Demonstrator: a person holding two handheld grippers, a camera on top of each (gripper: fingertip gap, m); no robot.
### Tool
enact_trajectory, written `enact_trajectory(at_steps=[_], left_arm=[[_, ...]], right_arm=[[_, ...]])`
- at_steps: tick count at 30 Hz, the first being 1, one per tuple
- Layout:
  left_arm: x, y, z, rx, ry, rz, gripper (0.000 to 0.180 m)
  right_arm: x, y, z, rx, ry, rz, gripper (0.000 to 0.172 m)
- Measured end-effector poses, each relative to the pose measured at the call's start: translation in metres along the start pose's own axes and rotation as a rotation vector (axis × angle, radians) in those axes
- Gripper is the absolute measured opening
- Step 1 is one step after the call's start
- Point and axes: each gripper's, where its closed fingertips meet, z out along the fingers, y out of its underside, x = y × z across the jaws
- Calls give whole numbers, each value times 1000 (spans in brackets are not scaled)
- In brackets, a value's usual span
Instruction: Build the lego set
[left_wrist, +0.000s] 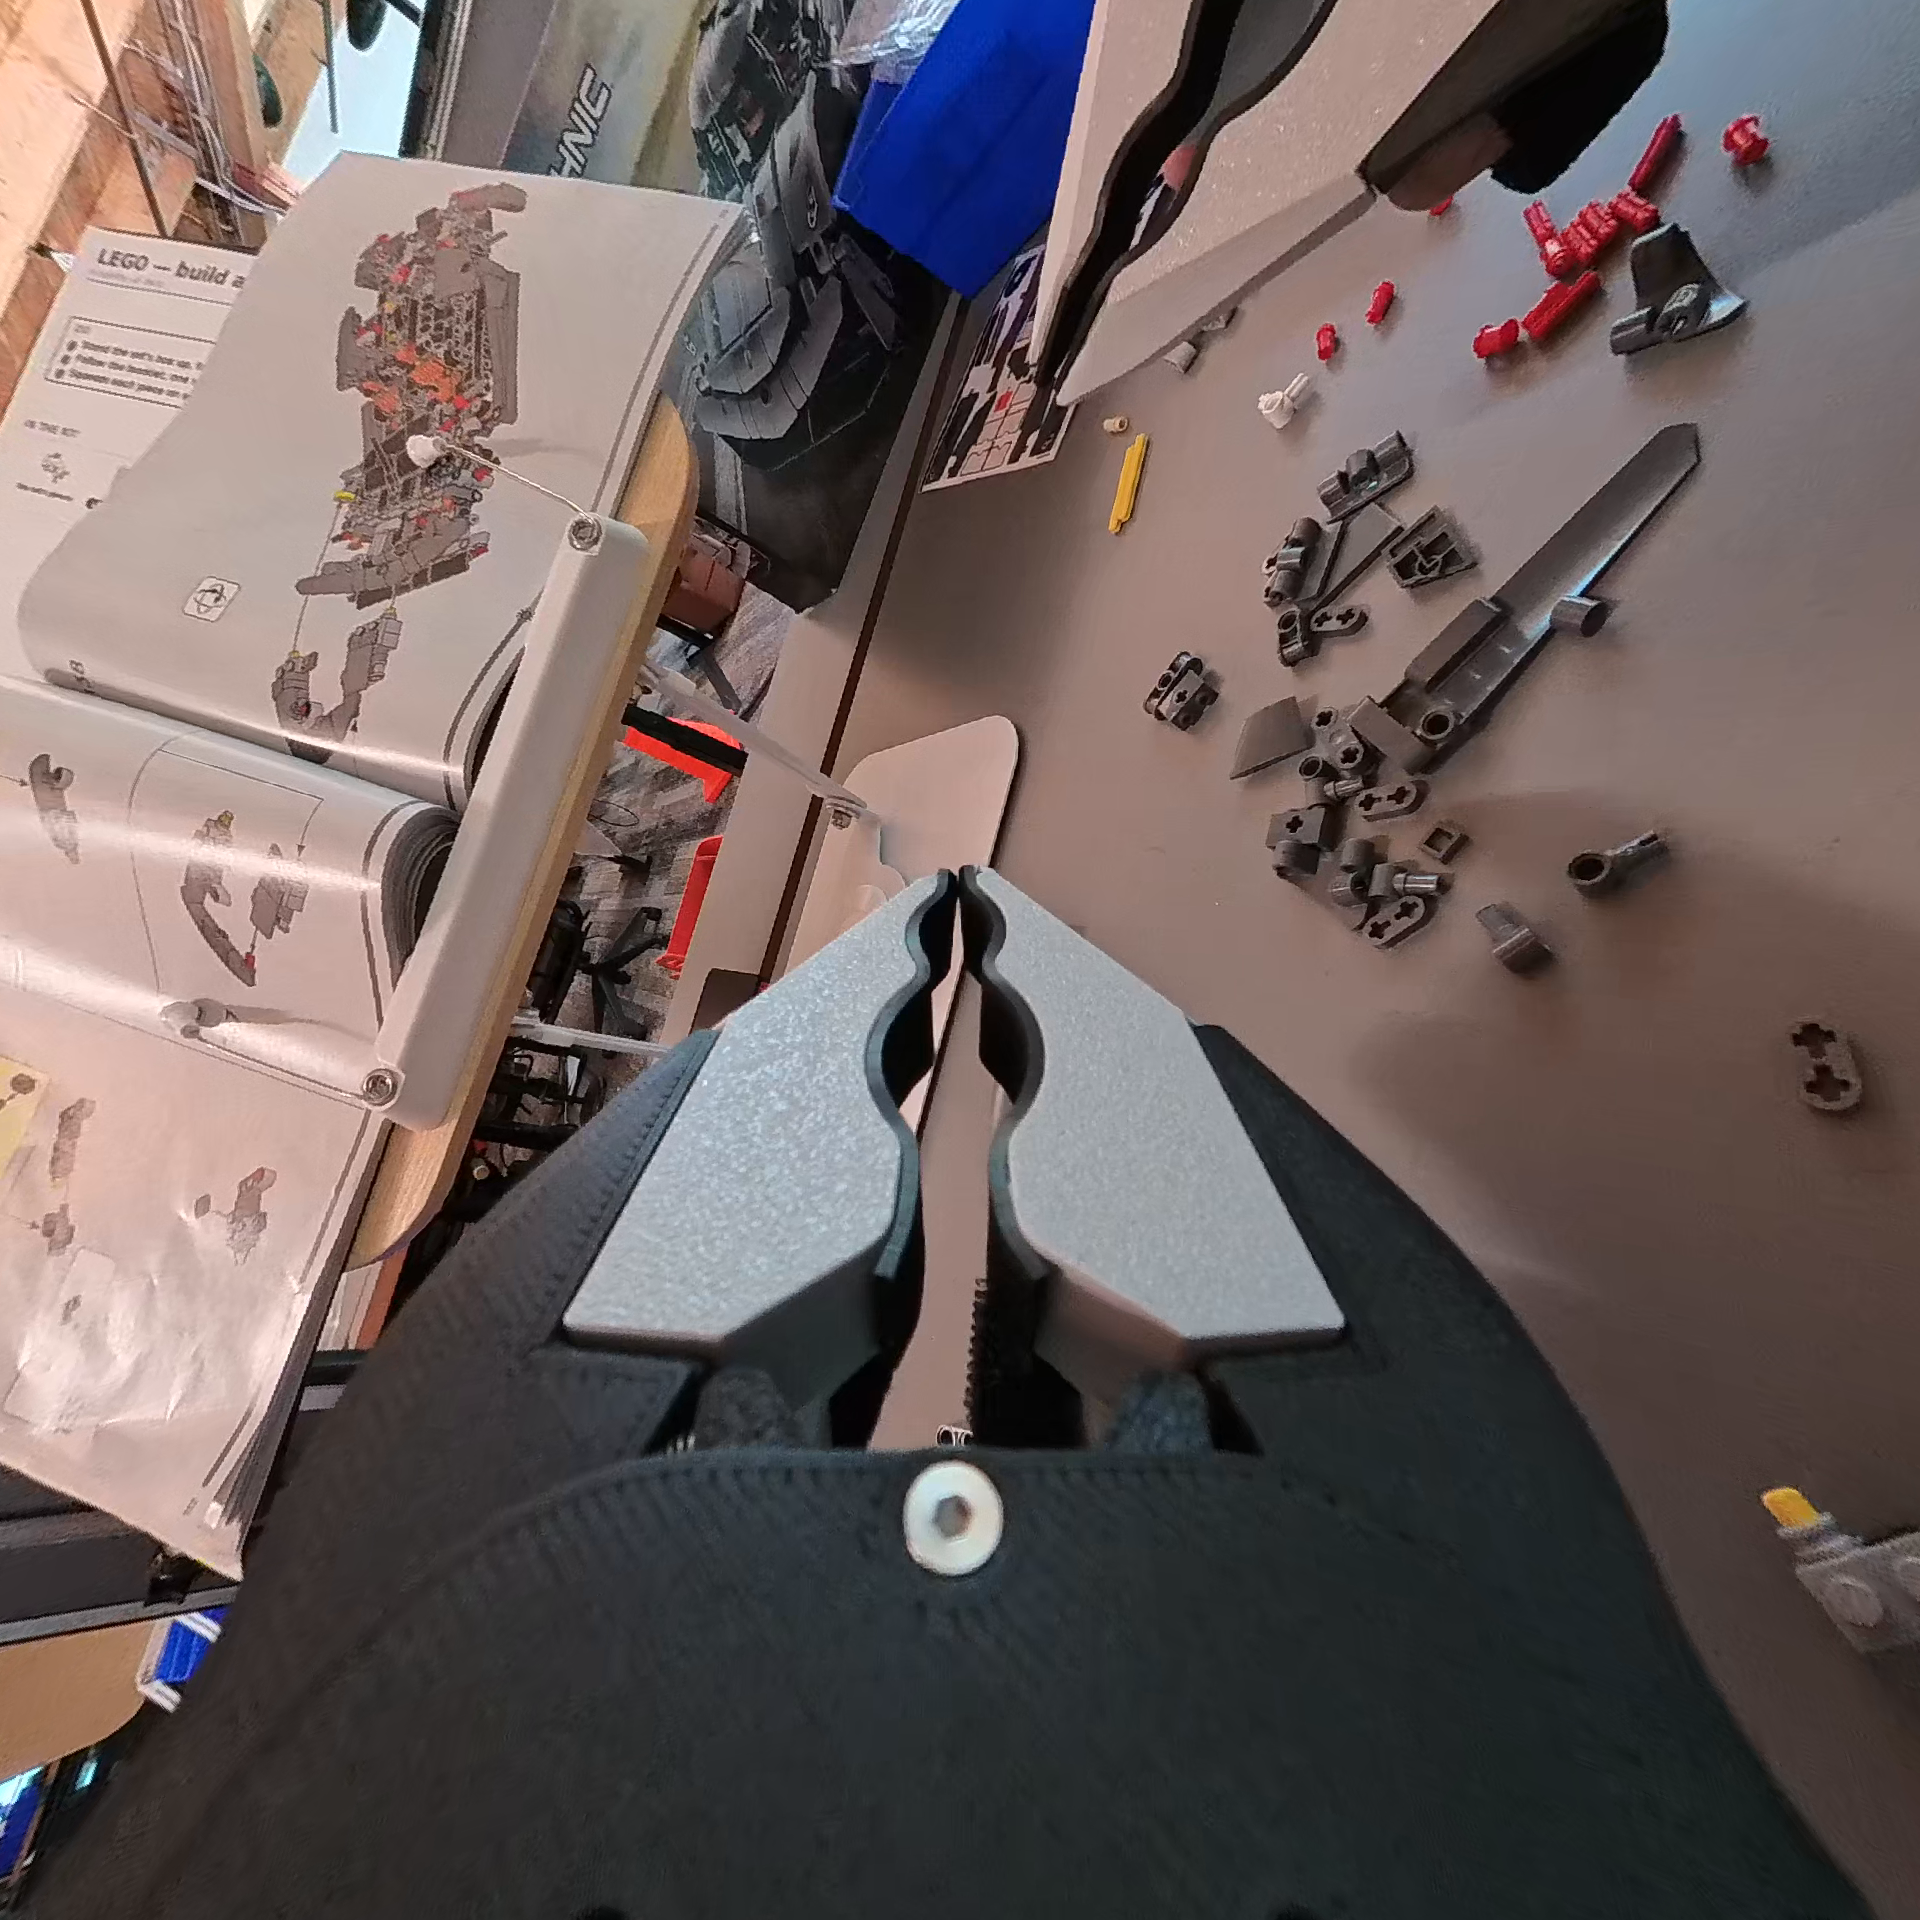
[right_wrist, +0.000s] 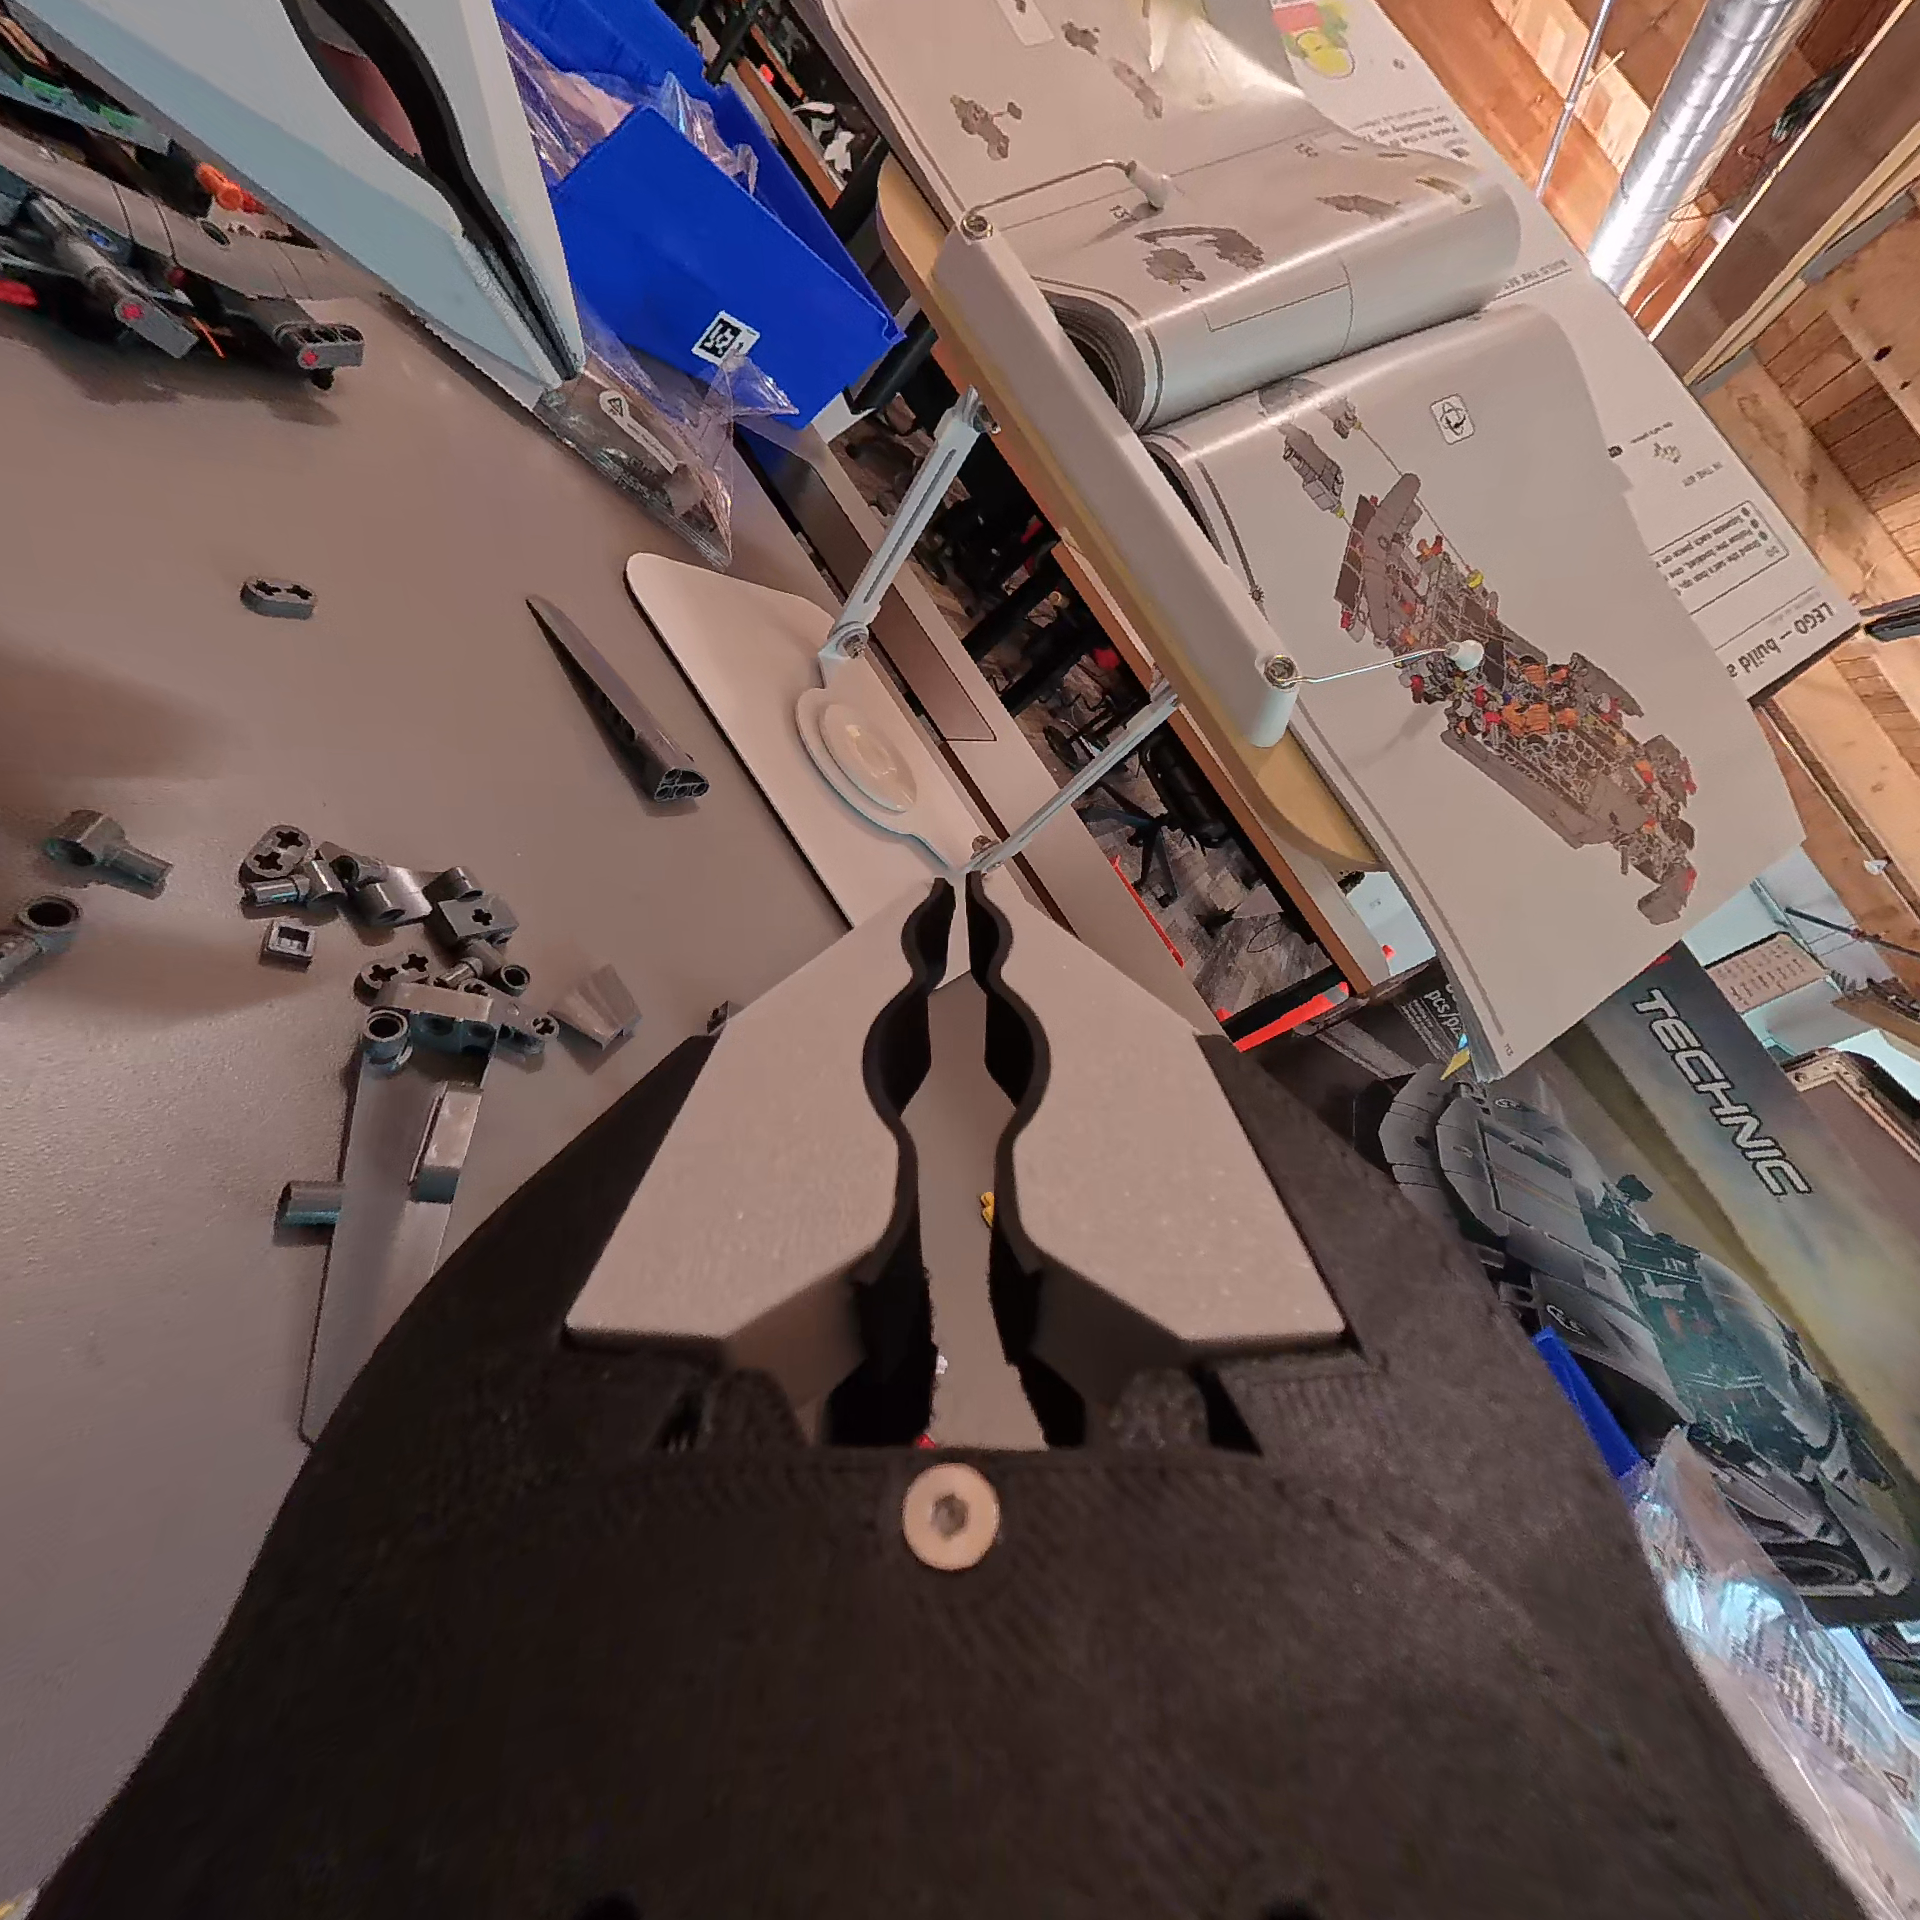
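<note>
My left gripper (left_wrist: 958, 878) is shut, its fingertips meet with nothing between them. It hovers above the grey table near the white base plate (left_wrist: 935, 790) of a book stand. A pile of dark grey building pieces (left_wrist: 1351, 800) lies to its right. My right gripper (right_wrist: 958, 888) is also shut with nothing between its tips, just short of the same base plate (right_wrist: 727, 644). The grey pieces (right_wrist: 416, 935) lie to its left and a long dark beam (right_wrist: 613, 696) ahead-left. Each view shows the other gripper far off (left_wrist: 1247, 156) (right_wrist: 436, 156).
An open instruction booklet (left_wrist: 312, 468) (right_wrist: 1455, 623) sits on the stand at the table edge. Red pins (left_wrist: 1579, 239), a long grey panel (left_wrist: 1558, 582) and a yellow axle (left_wrist: 1127, 483) lie on the table. A blue bin (right_wrist: 707, 270), a set box (right_wrist: 1662, 1247) and a partial build (right_wrist: 156, 291) are nearby. My hands' fingertips stand some 12 centimetres from each other.
</note>
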Motion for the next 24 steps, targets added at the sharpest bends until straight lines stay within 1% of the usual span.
enact_trajectory(at_steps=[21,24], left_arm=[[1,2,1,-6,3,1,0],[1,2,2,-8,3,2,0]], right_arm=[[0,1,0,1,-9,8,0],[1,-1,-1,13,-6,17,7]])
